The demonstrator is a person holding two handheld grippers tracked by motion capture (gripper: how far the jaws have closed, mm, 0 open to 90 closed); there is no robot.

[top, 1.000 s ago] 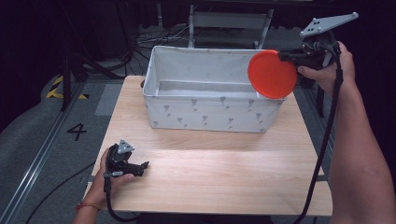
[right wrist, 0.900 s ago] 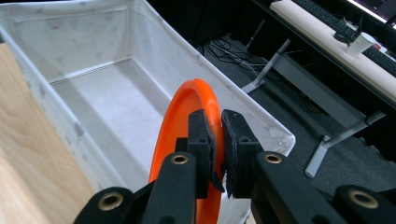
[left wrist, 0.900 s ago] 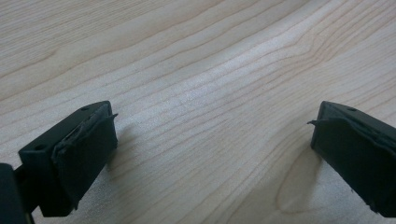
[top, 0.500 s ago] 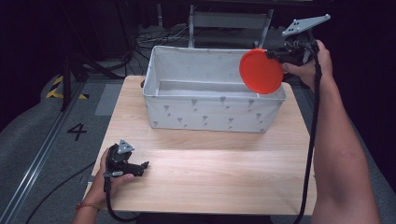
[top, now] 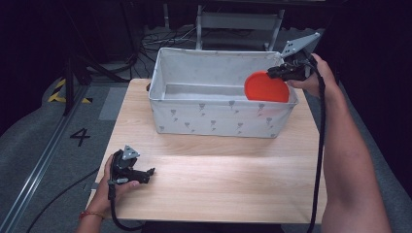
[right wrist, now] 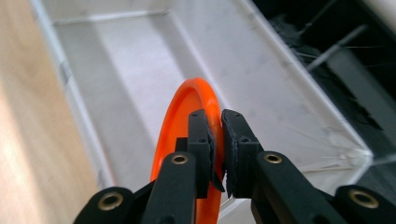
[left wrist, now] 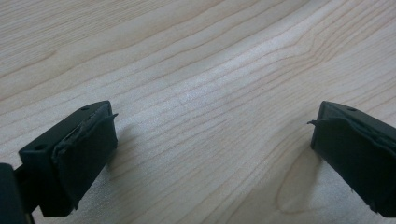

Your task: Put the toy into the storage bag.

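Orange plate (top: 266, 88) hangs on edge at the upper right of the high view, its lower half sunk behind the near wall of the bin (top: 214, 118), inside the bin's right end. A second ago it was held clear above that corner, wholly outside the rim; half a second ago it was sliding inward, and now it has dropped partway in, so the job looks like stowing the plate in the bin, with only the letting go left. The right gripper (right wrist: 217, 140) pinches the plate's rim between its jaws, which stand pressed onto it from both sides, in the centre of its own view with the bin's pale floor beyond. The left gripper (top: 130, 171) lies at the lower left of the high view, on the table (top: 233, 184), unmoved across all three moments; its jaws stand spread wide over bare wood, holding nothing.
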